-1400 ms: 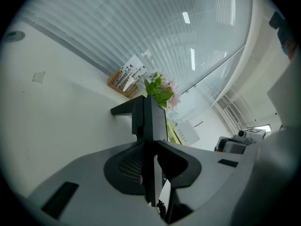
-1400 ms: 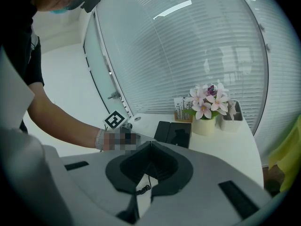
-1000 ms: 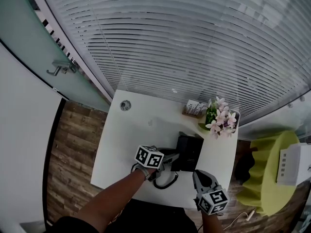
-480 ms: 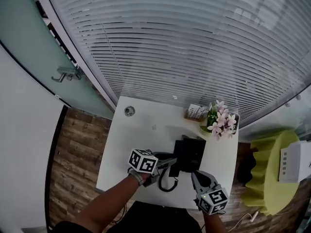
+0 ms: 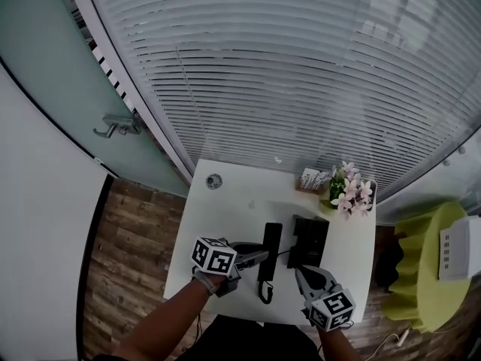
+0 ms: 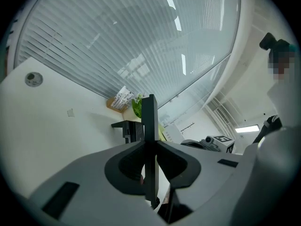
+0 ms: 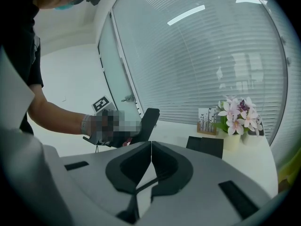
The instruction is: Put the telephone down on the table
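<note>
The left gripper point(image 5: 254, 256) has its fingers point(image 6: 128, 163) clamped on the black telephone handset point(image 5: 270, 248), which stands edge-on between them, held above the white surface point(image 5: 225, 216). Just right of those fingers lies the telephone base point(image 5: 310, 241). The right gripper point(image 7: 151, 147) has its fingers point(image 7: 173, 166) pressed together, empty, with the base ahead of them.
</note>
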Available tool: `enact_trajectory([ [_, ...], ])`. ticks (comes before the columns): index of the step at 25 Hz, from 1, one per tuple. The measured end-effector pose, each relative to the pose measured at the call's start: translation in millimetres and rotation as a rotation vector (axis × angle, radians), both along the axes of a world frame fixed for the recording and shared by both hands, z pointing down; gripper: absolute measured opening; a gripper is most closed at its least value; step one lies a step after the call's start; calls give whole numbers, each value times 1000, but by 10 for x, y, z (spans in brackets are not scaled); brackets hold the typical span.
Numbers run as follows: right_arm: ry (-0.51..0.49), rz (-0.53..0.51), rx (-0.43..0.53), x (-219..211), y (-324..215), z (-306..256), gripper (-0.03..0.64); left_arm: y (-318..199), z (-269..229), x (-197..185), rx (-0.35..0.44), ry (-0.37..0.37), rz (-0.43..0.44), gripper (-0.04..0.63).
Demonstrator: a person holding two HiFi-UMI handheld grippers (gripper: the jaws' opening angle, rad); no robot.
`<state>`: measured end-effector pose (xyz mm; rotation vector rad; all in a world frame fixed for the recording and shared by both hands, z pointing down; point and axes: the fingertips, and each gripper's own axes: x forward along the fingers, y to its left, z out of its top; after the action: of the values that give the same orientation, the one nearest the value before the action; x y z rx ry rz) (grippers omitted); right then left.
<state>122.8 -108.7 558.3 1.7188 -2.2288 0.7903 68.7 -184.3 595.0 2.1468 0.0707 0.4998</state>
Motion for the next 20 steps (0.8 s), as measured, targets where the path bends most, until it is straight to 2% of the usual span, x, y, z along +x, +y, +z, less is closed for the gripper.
enact_trajectory([
  [3, -3, -17, 12, -125, -98, -34, 21, -111, -85, -158, 23, -2, -27, 80],
  [7, -1, -38, 26, -316, -251, -87, 21, -172, 16, -406, 2, -29, -41, 80],
  [12, -4, -71, 38, -557, -416, -123, 21, -314, -92, -627, 17, -35, -54, 80],
  [16, -7, -91, 35, -734, -537, -99, 21, -383, 85, -855, -15, -71, -52, 79],
  [20, -12, -111, 30, -924, -648, -62, 21, -524, 119, -1039, -6, -92, -66, 79],
])
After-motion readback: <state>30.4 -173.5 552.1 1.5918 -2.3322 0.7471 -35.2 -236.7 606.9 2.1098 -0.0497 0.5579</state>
